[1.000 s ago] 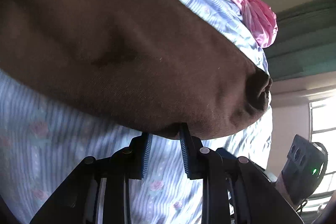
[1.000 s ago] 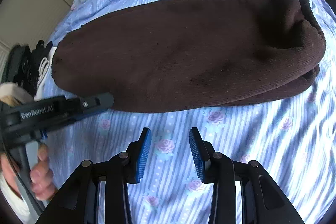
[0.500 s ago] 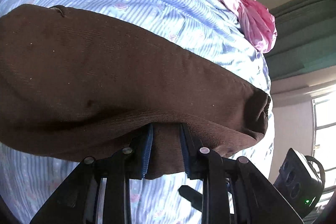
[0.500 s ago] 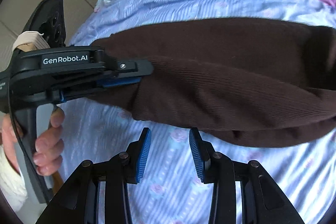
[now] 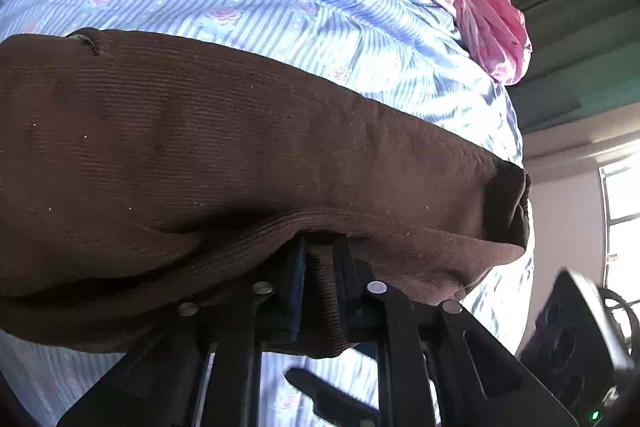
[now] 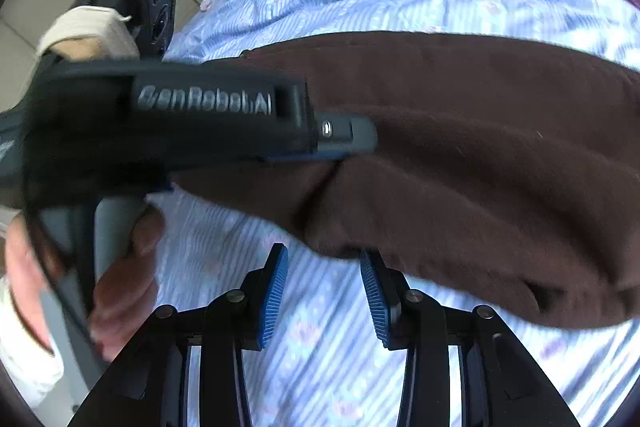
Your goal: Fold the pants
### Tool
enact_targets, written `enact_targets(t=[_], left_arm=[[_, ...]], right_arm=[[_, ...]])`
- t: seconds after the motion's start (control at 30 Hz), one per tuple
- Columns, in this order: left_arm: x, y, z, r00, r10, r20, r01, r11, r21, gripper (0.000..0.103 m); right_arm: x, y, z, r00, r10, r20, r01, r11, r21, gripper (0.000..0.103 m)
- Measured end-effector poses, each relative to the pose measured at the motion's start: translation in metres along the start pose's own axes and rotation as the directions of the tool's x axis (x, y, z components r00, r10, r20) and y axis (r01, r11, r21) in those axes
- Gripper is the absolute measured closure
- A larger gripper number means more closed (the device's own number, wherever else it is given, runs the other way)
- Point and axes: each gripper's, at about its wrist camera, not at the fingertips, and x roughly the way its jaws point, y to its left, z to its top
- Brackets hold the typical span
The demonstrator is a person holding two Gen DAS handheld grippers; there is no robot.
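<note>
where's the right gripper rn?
Right gripper hangs open over the striped bedsheet at the near edge of the brown pants, beside the left gripper.

L gripper [image 5: 320, 255] tips — buried in pants [image 5: 200, 147] fold

Brown pants [image 5: 240, 147] in left hand-held gripper [image 5: 320, 259]

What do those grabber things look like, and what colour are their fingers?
Both are black plastic with round silver rivets. The right gripper has bright blue ribbed pads on its two fingers. The left gripper has grey "GenRobot.AI" lettering on its side and blue pads too. The hand holding it is bare, with a white cuff near the wrist.
</note>
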Motion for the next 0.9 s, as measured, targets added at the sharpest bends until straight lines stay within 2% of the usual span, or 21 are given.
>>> enact_targets(t=[0.13, 0.17, 0.23, 0.3, 0.4, 0.6, 0.7, 0.8, 0.9], left_arm=[[-0.016, -0.004, -0.004, 1.0, 0.01, 0.001, -0.01, 0.999, 0.04, 0.086], [-0.024, -0.008, -0.006, 1.0, 0.023, 0.014, -0.024, 0.998, 0.064, 0.084], [-0.045, -0.015, -0.01, 0.998, 0.023, 0.053, -0.029, 0.992, 0.121, 0.072], [-0.061, -0.018, -0.013, 0.996, 0.027, 0.08, -0.038, 0.988, 0.15, 0.063], [-0.075, -0.014, -0.009, 0.991, 0.076, 0.113, -0.097, 0.977, 0.189, 0.058], [-0.043, -0.002, 0.008, 0.989, 0.133, 0.064, -0.142, 0.973, 0.18, 0.058], [-0.024, -0.006, 0.014, 0.989, 0.14, 0.039, -0.145, 0.965, 0.218, 0.058], [-0.003, -0.012, 0.021, 0.97, 0.234, 0.058, -0.241, 0.932, 0.271, 0.061], [0.007, -0.003, 0.035, 0.966, 0.252, 0.06, -0.259, 0.939, 0.225, 0.069]], right_arm=[[0.01, -0.004, 0.006, 1.0, -0.018, -0.01, 0.018, 1.0, 0.02, 0.066], [0.009, -0.004, 0.006, 0.999, -0.031, -0.007, 0.031, 0.999, 0.031, 0.075], [0.0, -0.004, 0.004, 0.999, -0.032, 0.018, 0.031, 0.998, 0.048, 0.083], [-0.008, -0.001, -0.002, 0.999, -0.024, 0.024, 0.022, 0.997, 0.078, 0.086], [-0.019, 0.01, -0.018, 0.999, -0.034, 0.029, 0.031, 0.995, 0.092, 0.087], [0.003, 0.007, -0.029, 0.998, -0.056, -0.034, 0.061, 0.982, 0.176, 0.088], [0.006, 0.003, -0.031, 0.998, -0.051, -0.03, 0.057, 0.977, 0.207, 0.088], [0.007, 0.006, -0.03, 0.997, -0.07, -0.028, 0.074, 0.977, 0.2, 0.088], [0.008, 0.01, -0.032, 0.995, -0.096, -0.029, 0.1, 0.981, 0.169, 0.088]])
